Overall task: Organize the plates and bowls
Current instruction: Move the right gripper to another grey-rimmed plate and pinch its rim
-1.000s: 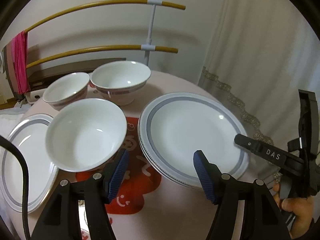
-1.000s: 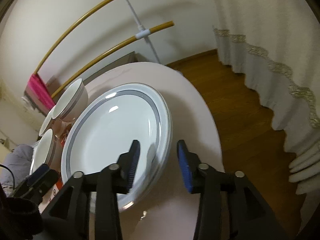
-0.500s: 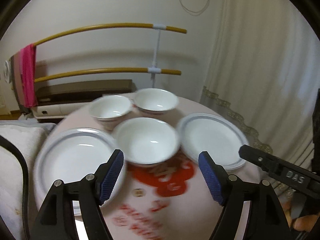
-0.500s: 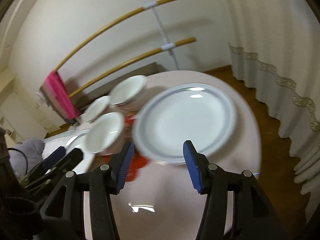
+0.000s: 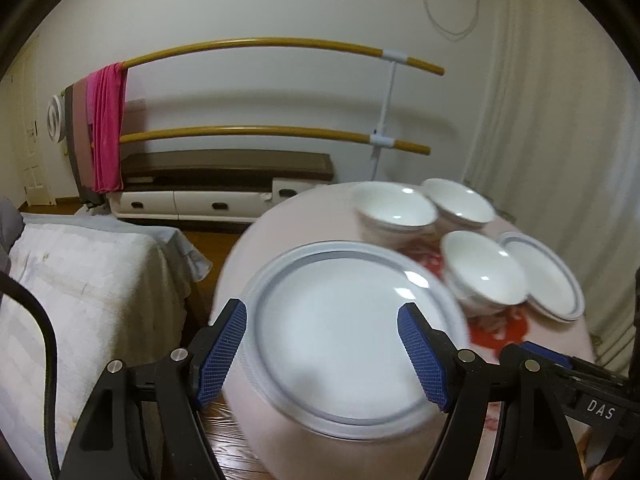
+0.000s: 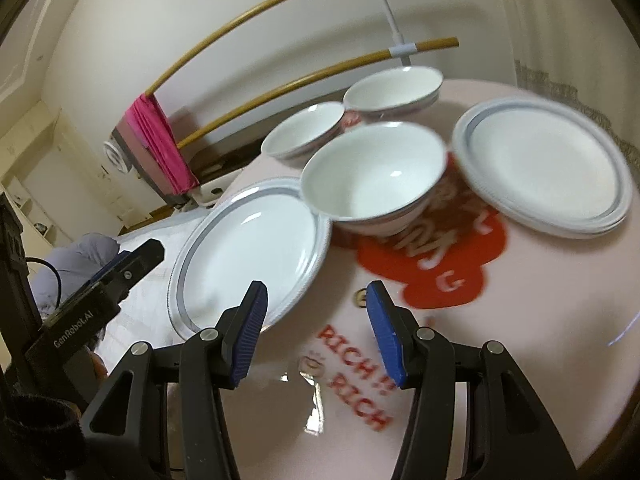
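A single grey-banded plate (image 5: 344, 336) lies at the left of the round pink table (image 6: 520, 320). My left gripper (image 5: 322, 356) hovers open over its near rim, touching nothing. Three white bowls stand behind: the near bowl (image 6: 374, 176) beside the plate, two more (image 6: 306, 130) (image 6: 394, 86) at the back. A stack of matching plates (image 6: 544, 164) sits at the right. My right gripper (image 6: 316, 334) is open over bare table, just right of the single plate (image 6: 248, 252). The left gripper's body (image 6: 112, 272) shows at the left edge of the right wrist view.
A bed with a pale cover (image 5: 80, 280) stands close to the table's left side. Behind are a drying rack with yellow bars (image 5: 260, 44), a pink cloth (image 5: 106, 128) and a low bench (image 5: 224, 168). A curtain (image 5: 560, 120) hangs at the right.
Both grippers have swung left, away from the right-hand plate stack, to the single plate. Both pairs of jaws stand wider than a second ago.
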Demonstrator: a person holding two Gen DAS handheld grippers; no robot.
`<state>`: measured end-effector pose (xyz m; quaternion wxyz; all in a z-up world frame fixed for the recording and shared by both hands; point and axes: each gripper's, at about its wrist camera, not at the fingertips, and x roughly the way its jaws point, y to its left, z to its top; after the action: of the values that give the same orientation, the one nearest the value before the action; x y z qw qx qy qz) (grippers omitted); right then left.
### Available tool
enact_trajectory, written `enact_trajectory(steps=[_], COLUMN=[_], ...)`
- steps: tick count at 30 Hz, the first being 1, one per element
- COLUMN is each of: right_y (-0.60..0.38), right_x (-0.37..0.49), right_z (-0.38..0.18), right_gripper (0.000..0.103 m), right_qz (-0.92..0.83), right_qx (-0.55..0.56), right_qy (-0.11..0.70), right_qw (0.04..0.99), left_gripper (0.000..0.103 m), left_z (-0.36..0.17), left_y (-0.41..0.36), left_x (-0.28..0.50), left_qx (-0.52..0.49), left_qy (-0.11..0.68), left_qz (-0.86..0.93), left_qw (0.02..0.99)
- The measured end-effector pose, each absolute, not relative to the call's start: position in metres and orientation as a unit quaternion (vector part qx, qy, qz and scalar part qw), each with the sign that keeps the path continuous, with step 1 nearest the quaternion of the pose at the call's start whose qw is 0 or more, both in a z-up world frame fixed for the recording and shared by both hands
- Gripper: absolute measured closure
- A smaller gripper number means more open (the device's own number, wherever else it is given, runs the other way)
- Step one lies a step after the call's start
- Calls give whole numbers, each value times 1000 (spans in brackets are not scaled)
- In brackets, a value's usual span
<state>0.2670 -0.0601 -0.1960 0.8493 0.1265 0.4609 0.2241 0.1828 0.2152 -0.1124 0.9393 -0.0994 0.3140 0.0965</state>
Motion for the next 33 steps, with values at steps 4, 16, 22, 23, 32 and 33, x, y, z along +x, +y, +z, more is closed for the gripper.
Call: enact_trajectory(steps=[4, 16, 22, 23, 32, 33], right_y=[-41, -24, -17, -16, -24, -25], right_x=[273, 285, 289, 290, 293, 293], right_z=[-212, -236, -242, -243, -249, -249], right_gripper=[50, 65, 81, 82, 83, 83], right_qz=[212, 199, 218, 220, 231, 232], right_qx=[134, 120, 119, 121, 136, 134], right_qy=[474, 487, 479, 479, 478, 477], right_qw=[844, 842, 842, 841, 837, 837], left_gripper=[31, 47, 67, 71, 74, 75], left_z=[-126, -150, -172, -173, -179, -179], left_y=[245, 281, 298, 298, 299, 300], left_x=[198, 268, 289, 292, 306, 306], left_qx=[-102, -108, -128, -130, -128, -132], left_qy=[338, 375, 393, 395, 394, 392], left_qz=[87, 58, 50, 48, 57, 59], left_qw=[932, 919, 909, 908, 908, 909])
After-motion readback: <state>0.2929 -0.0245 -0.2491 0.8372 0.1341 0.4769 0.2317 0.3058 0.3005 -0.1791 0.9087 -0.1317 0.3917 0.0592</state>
